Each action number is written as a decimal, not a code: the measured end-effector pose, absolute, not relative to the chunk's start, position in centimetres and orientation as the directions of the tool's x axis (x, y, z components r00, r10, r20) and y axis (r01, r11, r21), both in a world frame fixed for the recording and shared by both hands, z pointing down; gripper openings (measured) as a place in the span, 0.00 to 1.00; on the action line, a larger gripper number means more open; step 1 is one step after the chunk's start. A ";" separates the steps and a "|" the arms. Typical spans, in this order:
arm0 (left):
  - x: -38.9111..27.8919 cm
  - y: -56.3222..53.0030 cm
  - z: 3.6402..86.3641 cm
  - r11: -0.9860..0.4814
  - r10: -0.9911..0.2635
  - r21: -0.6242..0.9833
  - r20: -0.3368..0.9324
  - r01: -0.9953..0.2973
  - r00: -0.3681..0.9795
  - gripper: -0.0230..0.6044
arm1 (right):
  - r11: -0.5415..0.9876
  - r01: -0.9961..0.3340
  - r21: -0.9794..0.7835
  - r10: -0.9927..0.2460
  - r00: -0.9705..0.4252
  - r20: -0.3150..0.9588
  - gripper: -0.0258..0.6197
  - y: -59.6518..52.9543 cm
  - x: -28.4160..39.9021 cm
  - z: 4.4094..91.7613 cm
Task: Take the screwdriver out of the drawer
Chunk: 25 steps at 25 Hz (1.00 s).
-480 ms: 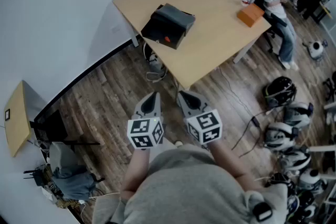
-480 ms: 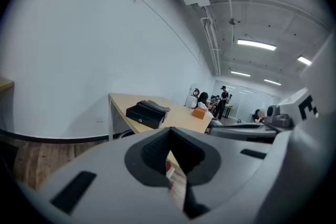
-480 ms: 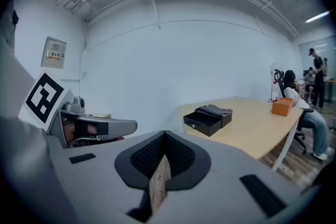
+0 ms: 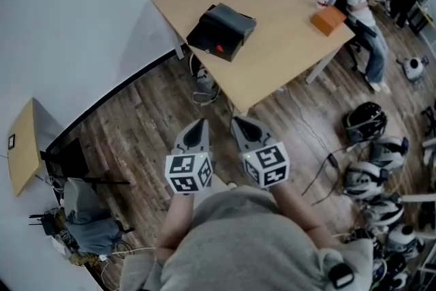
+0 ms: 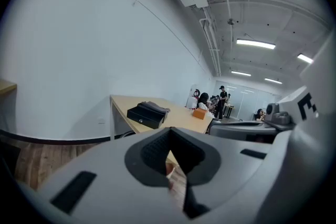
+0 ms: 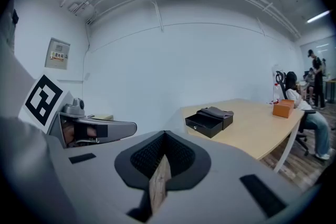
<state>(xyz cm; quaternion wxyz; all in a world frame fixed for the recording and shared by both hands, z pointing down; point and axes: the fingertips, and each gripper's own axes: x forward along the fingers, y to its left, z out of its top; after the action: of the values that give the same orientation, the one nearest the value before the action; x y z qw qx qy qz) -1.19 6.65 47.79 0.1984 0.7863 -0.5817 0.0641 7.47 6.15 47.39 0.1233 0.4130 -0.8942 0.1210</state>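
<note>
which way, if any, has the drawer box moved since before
No: the drawer box keeps its spot by the left edge of the table.

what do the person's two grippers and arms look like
The left claw and right claw match: pale grey plastic shells that taper to a pointed tip. At the back of each sits a white cube printed with black square markers. Dark ribbed pads line the inside of the tips. The person wears a grey top.

Nothing legible; the wall notice (image 6: 58,53) seems printed, but too small to read.
</note>
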 end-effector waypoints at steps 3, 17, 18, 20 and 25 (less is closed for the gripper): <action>-1.2 6.9 48.2 -0.231 -0.889 0.249 0.338 -0.941 0.308 0.04 | 0.638 -0.757 -0.138 -0.695 -0.644 0.319 0.04 6.2 7.4 47.5; -3.0 1.9 49.6 -0.227 -0.874 0.274 0.365 -0.935 0.320 0.04 | 0.628 -0.765 -0.141 -0.691 -0.632 0.352 0.04 0.4 5.7 48.5; -3.3 1.1 49.7 -0.230 -0.873 0.275 0.366 -0.933 0.323 0.04 | 0.625 -0.767 -0.144 -0.692 -0.630 0.353 0.04 -0.4 5.5 48.6; -3.9 -0.7 49.8 -0.239 -0.871 0.276 0.364 -0.931 0.331 0.04 | 0.618 -0.773 -0.144 -0.697 -0.623 0.355 0.04 -2.1 5.0 48.6; -5.7 -5.7 49.9 -0.254 -0.863 0.280 0.367 -0.926 0.348 0.04 | 0.599 -0.786 -0.155 -0.704 -0.608 0.366 0.04 -6.9 3.3 48.7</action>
<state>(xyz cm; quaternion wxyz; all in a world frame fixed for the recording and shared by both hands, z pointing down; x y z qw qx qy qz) -5.70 -5.69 49.85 0.2274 0.7888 -0.5668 0.0693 3.27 -6.91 48.70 0.1349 0.4215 -0.8838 0.1519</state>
